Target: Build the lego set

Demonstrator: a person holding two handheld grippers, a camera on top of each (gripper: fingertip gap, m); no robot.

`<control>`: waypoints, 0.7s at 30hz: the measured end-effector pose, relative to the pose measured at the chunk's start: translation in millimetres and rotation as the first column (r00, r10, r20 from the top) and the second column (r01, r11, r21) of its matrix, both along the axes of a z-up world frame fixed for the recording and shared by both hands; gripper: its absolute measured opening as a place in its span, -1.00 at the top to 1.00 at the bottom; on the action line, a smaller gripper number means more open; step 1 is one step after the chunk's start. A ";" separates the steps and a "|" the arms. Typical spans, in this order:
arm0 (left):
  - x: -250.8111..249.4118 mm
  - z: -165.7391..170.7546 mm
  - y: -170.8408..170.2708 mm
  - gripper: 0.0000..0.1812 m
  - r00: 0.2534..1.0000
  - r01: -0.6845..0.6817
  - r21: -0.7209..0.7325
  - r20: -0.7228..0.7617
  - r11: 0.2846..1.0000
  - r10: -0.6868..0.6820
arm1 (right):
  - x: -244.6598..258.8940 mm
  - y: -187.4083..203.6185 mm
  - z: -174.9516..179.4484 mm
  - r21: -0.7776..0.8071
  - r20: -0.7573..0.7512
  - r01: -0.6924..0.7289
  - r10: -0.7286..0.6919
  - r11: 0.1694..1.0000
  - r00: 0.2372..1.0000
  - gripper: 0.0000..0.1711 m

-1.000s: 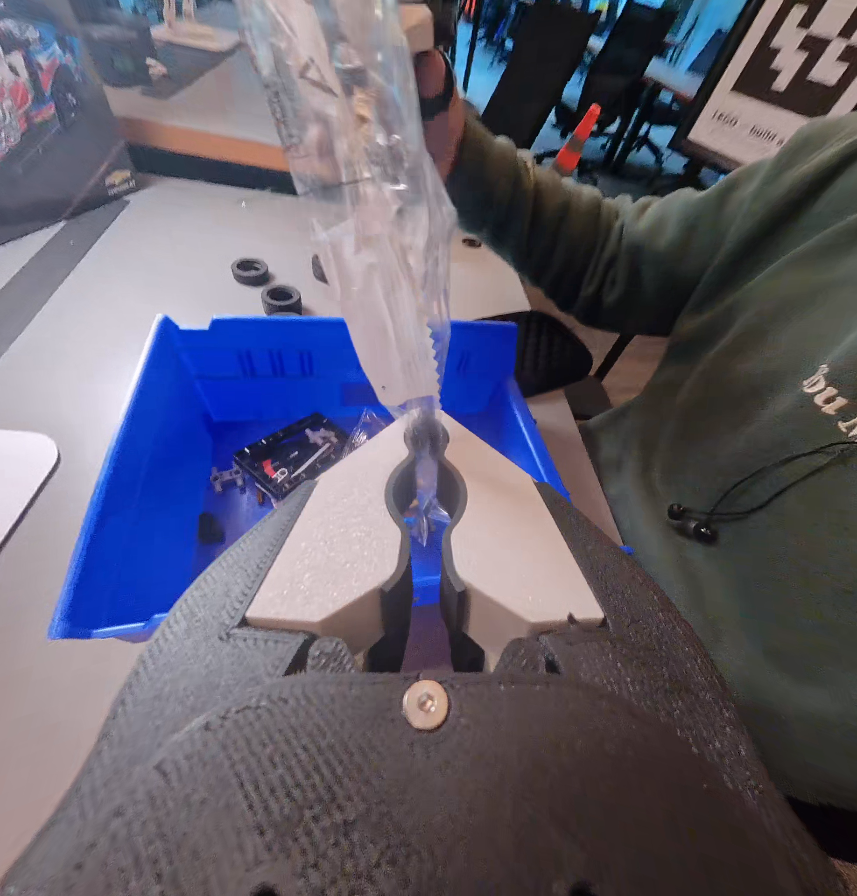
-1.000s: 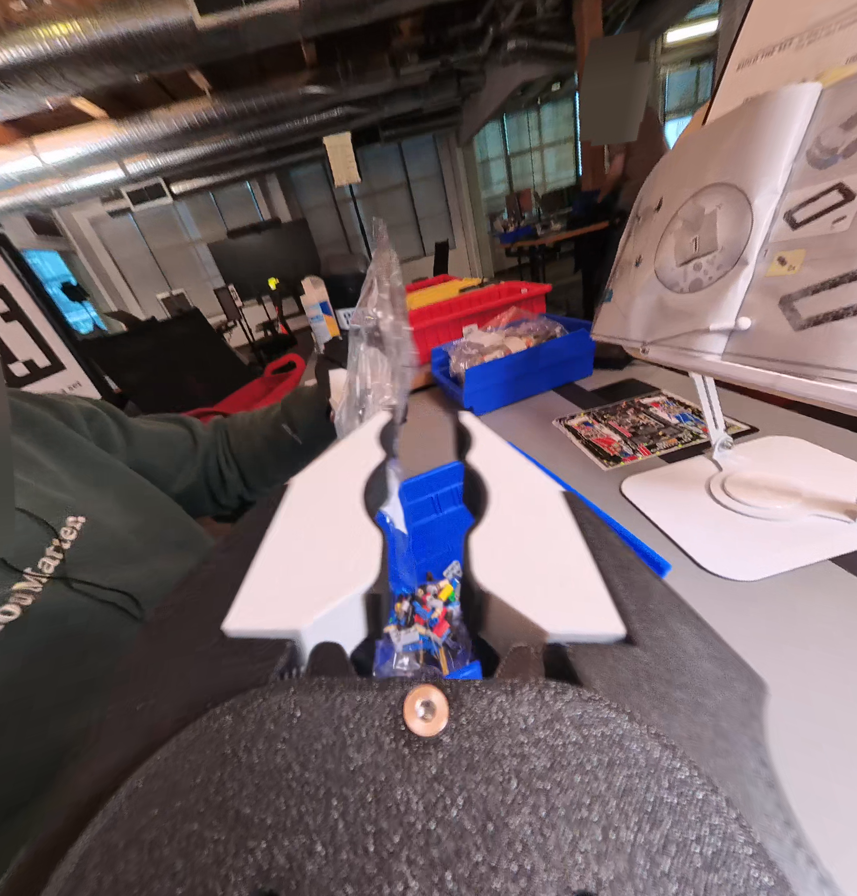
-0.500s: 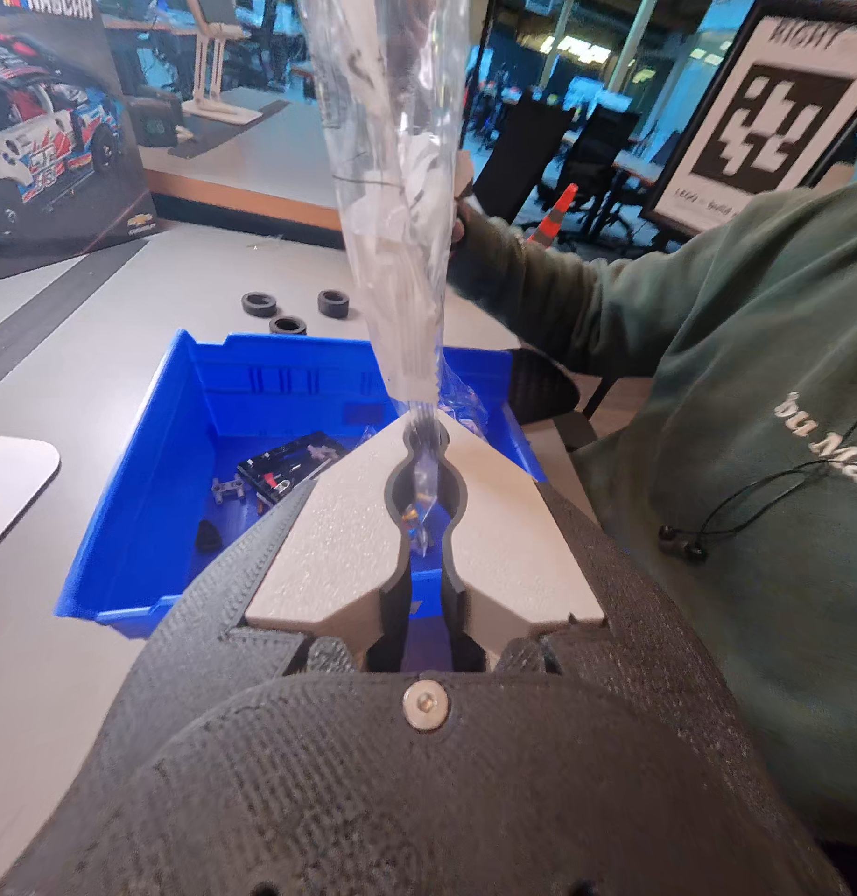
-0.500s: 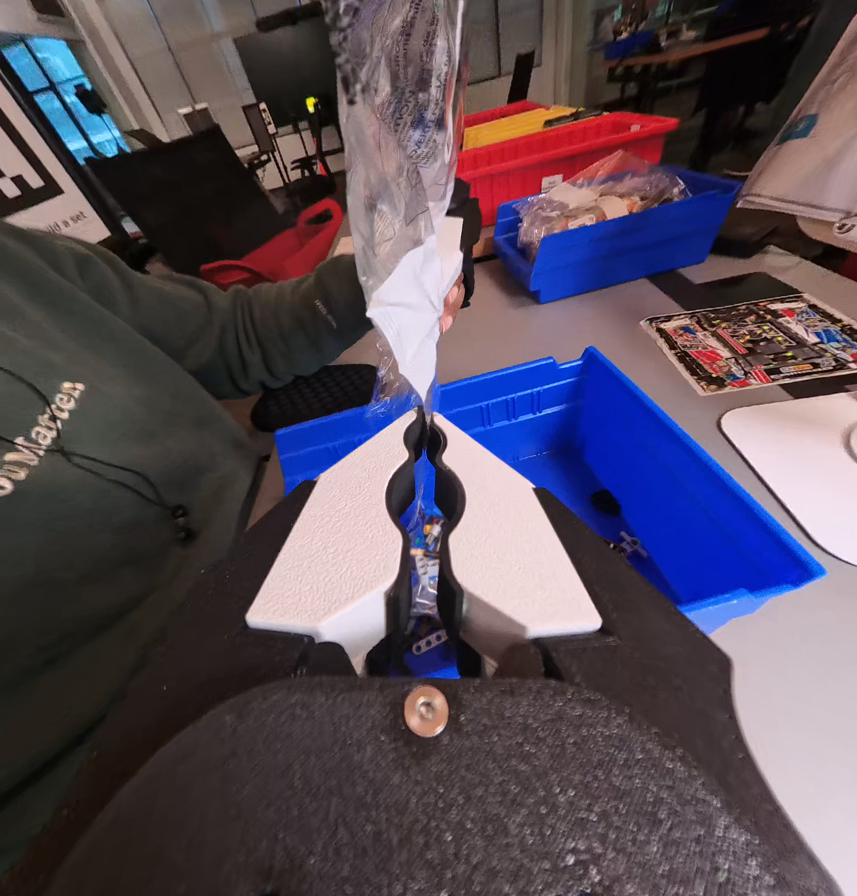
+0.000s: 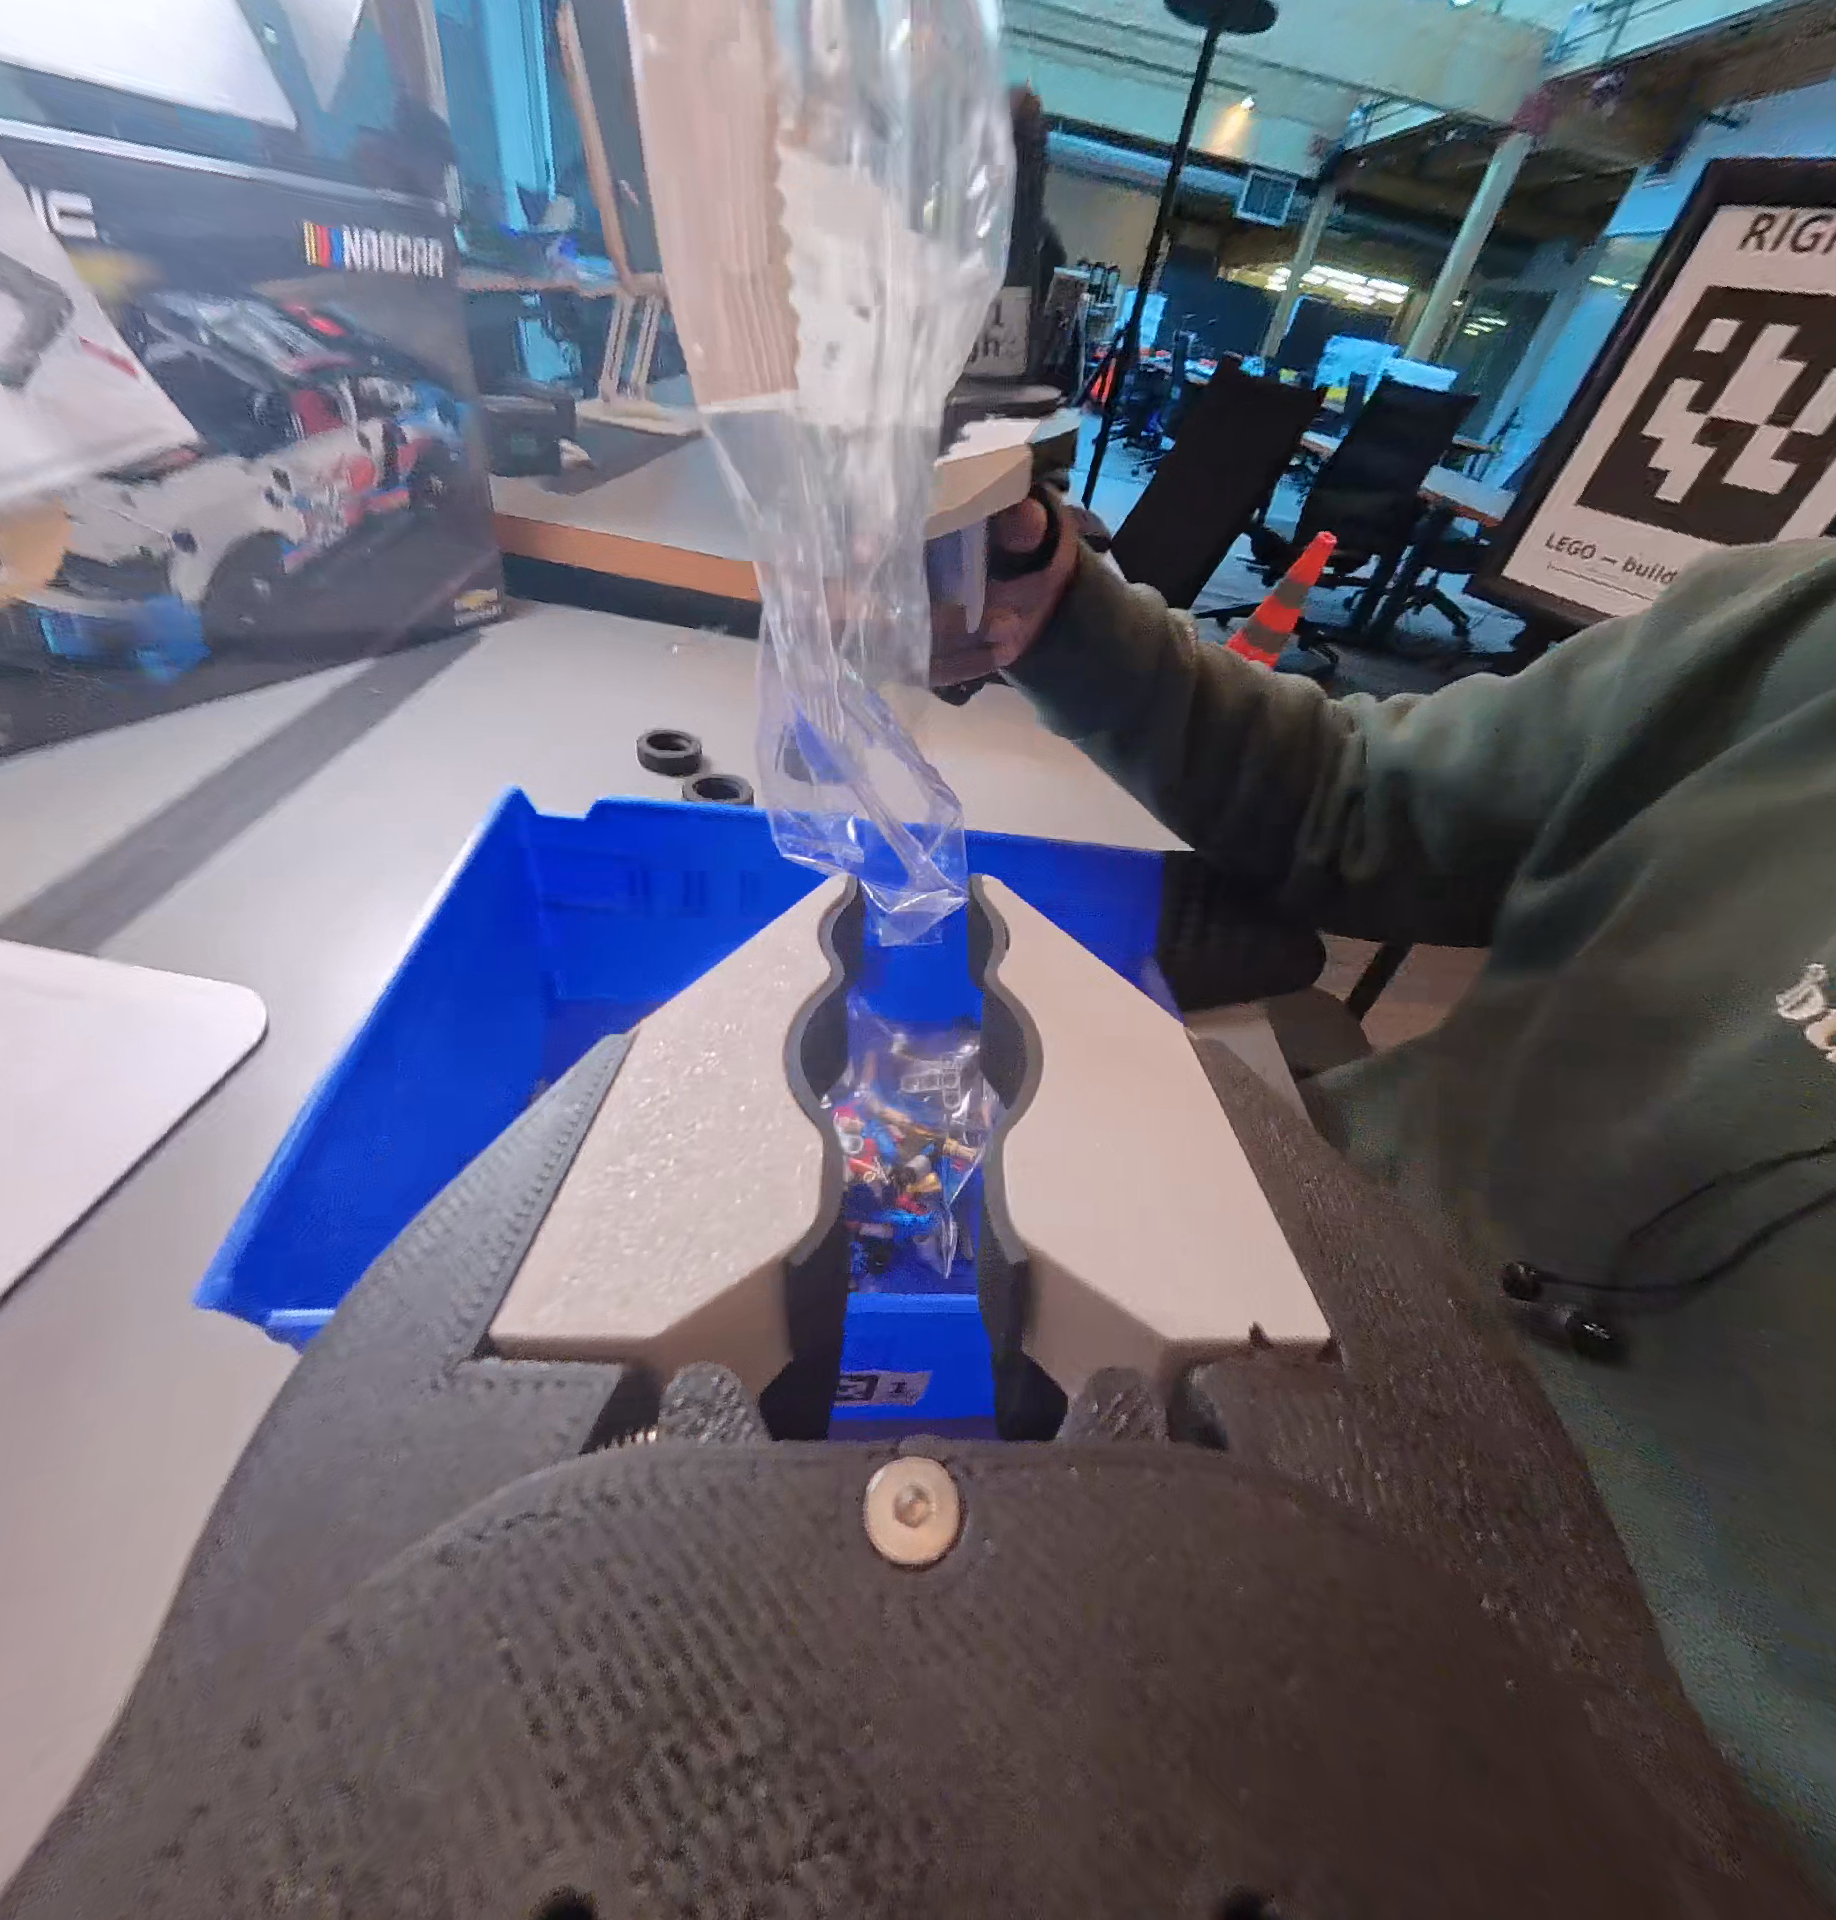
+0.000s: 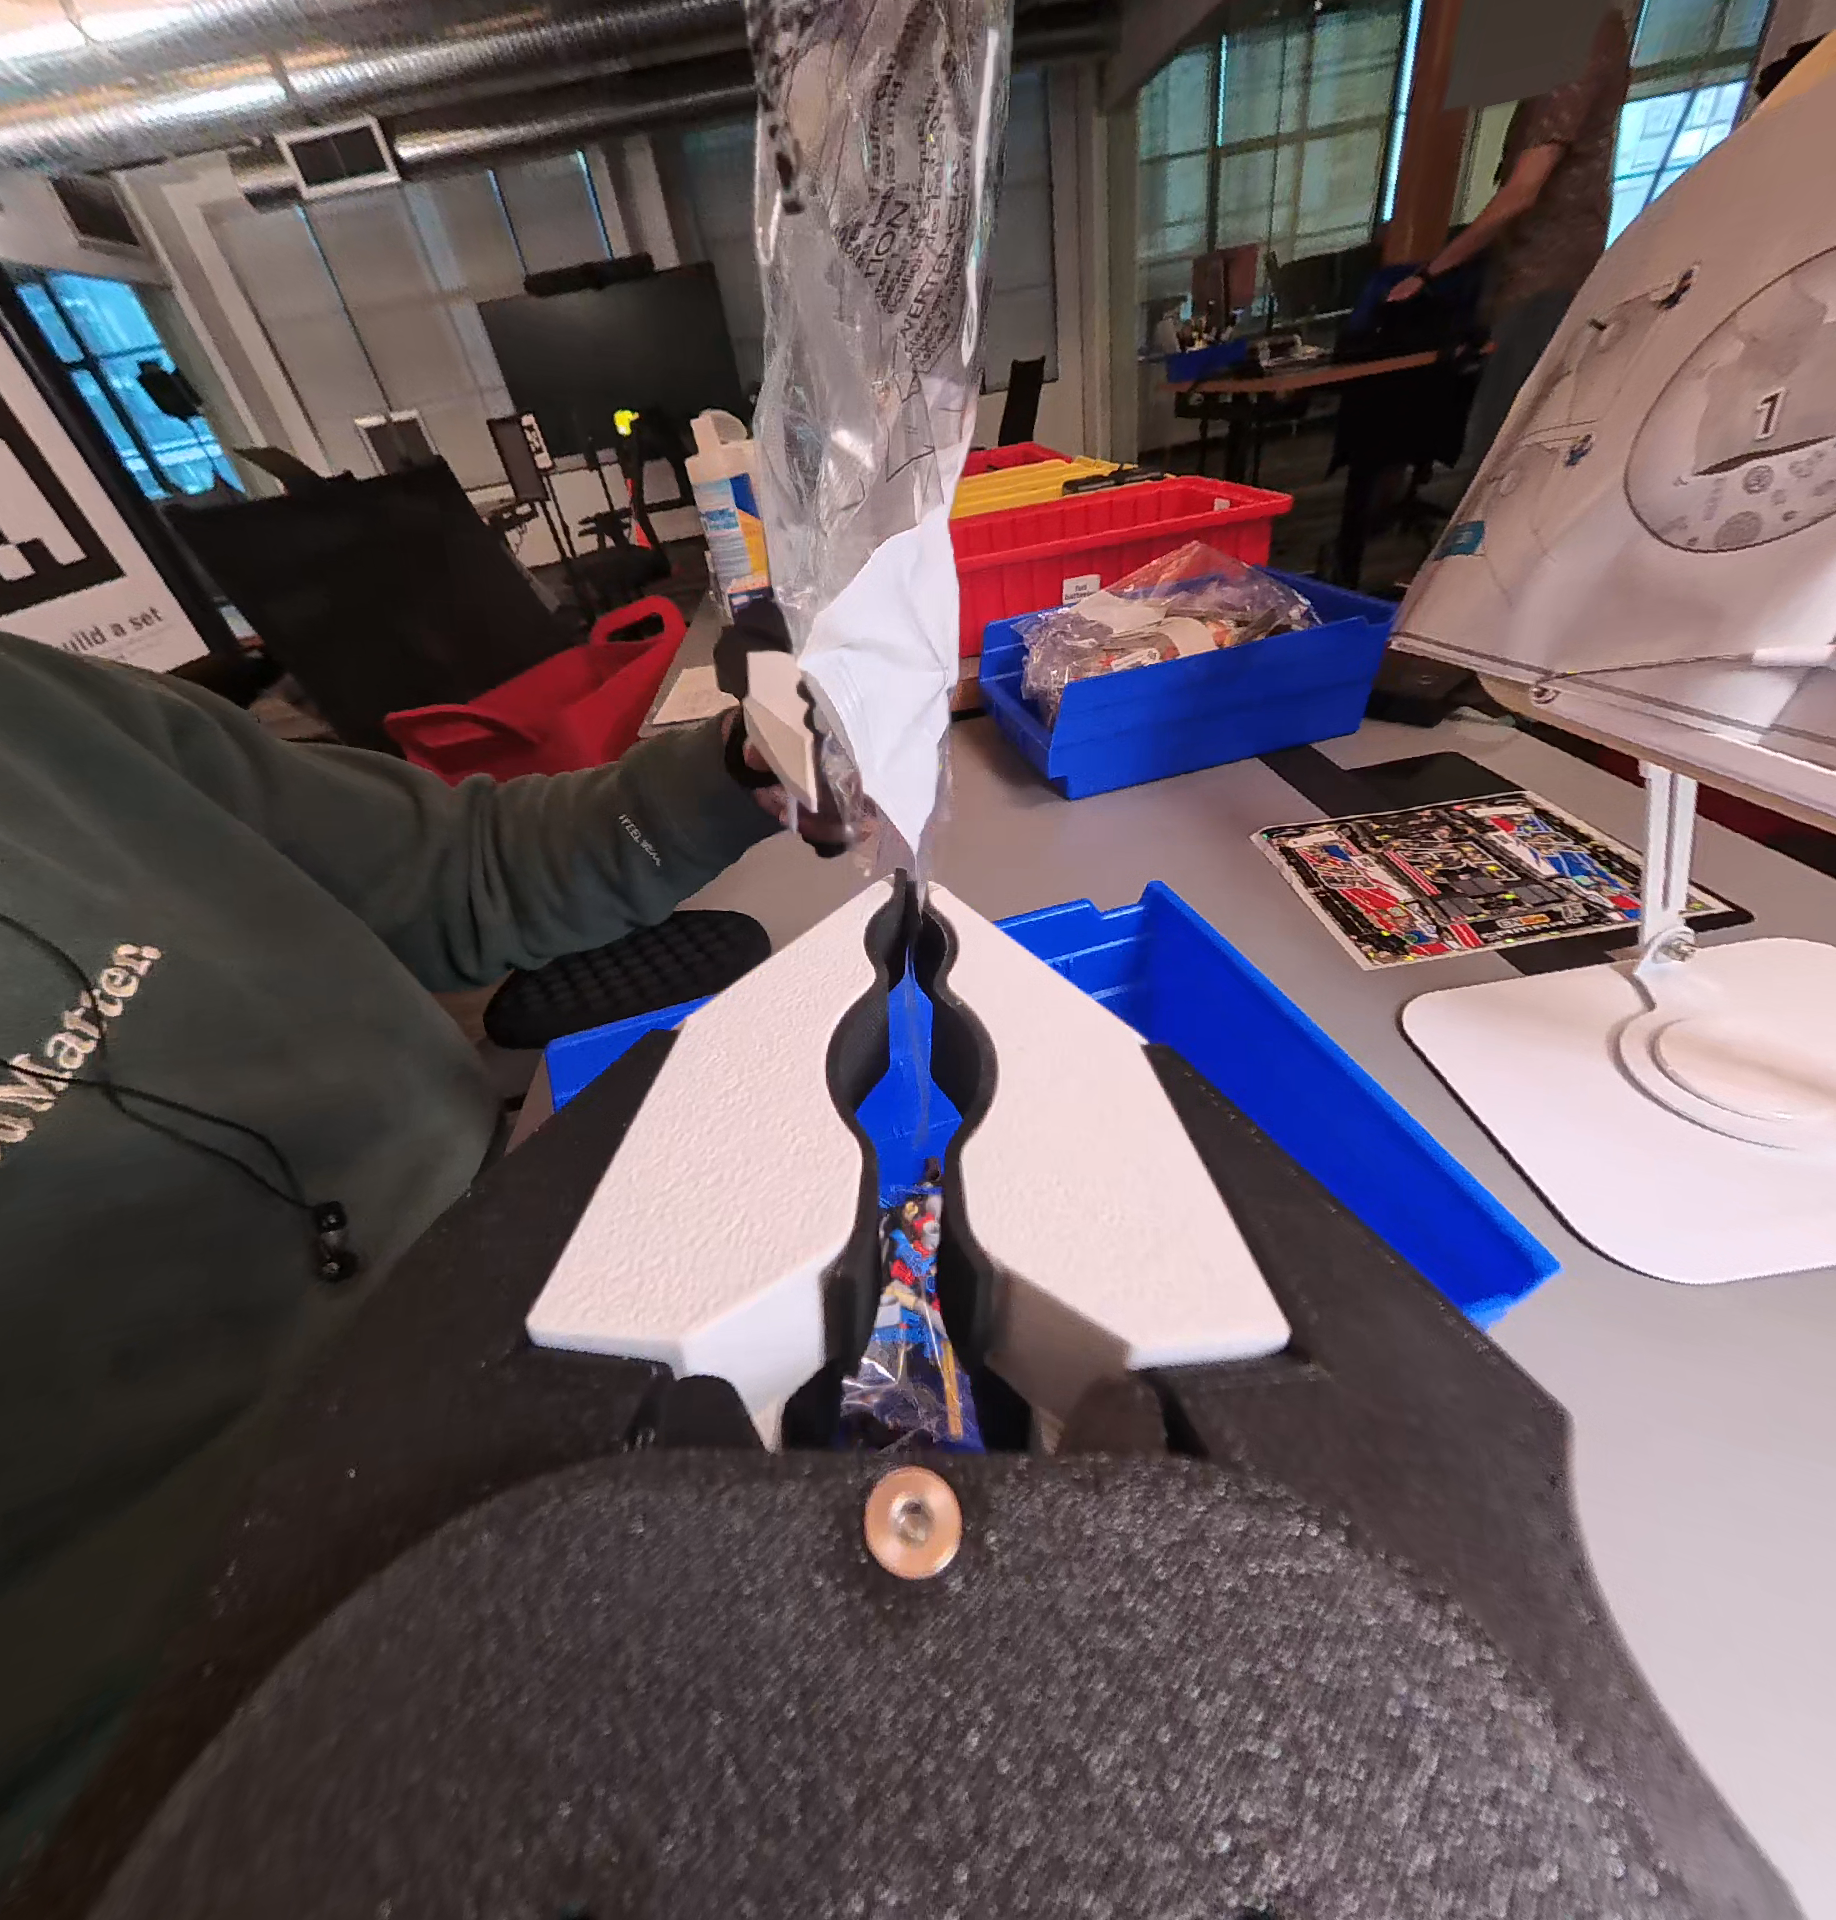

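A clear empty plastic bag (image 5: 852, 520) hangs over the blue bin (image 5: 540, 987). My left gripper (image 5: 909, 894) is open, and the bag's loose lower corner hangs between its fingertips. My right gripper (image 6: 912, 899) is shut on a corner of the bag (image 6: 872, 416). It also shows in the left wrist view (image 5: 981, 488), behind the bag. A small clear bag of coloured lego pieces (image 5: 909, 1153) lies in the bin. It shows between the fingers in the right wrist view too (image 6: 914, 1257). A left gripper finger (image 6: 784, 727) shows beside the bag there.
Black tyres (image 5: 675, 750) lie on the table behind the bin. A white stand base (image 6: 1724, 1091) with the instruction booklet (image 6: 1672, 468) is right of the bin (image 6: 1257, 1049). A sticker sheet (image 6: 1444, 883), a second blue bin with bags (image 6: 1184, 665) and a red bin (image 6: 1111, 540) lie farther off. The person's green sleeve (image 5: 1413, 779) is close.
My left gripper has opened and let go of the bag's lower end. The right gripper shut on the bag a second ago and still holds it. The small bag of pieces now lies in the bin.
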State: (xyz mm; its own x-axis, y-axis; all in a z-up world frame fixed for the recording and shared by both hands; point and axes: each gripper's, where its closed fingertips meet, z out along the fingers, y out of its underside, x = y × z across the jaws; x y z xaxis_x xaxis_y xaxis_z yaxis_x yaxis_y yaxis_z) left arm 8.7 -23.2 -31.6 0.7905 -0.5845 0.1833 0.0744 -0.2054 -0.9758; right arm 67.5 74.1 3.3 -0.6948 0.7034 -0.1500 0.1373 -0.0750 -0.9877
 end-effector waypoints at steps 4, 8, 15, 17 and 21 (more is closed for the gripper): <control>-4.8 7.6 -2.5 0.87 0.999 -0.043 0.037 -0.020 0.998 0.044 | 1.2 6.1 -1.0 -0.009 0.004 0.015 -0.015 1.000 1.000 1.00; -6.6 3.9 -6.4 0.96 0.999 -0.016 0.028 0.041 0.999 0.015 | 2.9 8.7 -6.0 0.013 0.016 0.014 -0.014 1.000 1.000 1.00; -32.8 -1.4 -9.4 1.00 0.974 -0.044 0.059 0.226 0.997 0.030 | 2.8 27.2 -26.8 -0.074 0.045 -0.004 0.007 0.997 0.999 1.00; -34.0 -5.0 -6.9 1.00 0.975 -0.062 0.054 0.218 0.997 0.049 | -1.5 28.6 -33.9 -0.074 0.059 0.004 0.001 0.997 0.998 1.00; -29.1 -4.8 -5.3 0.42 0.974 -0.067 0.043 0.218 0.997 0.056 | -7.0 26.8 -41.7 -0.098 0.086 -0.002 0.011 0.995 0.996 1.00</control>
State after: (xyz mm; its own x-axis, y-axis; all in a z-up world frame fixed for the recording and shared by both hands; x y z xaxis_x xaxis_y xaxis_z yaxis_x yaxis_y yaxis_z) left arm -20.3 -28.6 -36.4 0.7697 -0.5490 0.3259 0.2962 -0.1452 -0.9440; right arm 60.5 100.9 -38.5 -0.6807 0.6779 -0.2777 0.2228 -0.1695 -0.9600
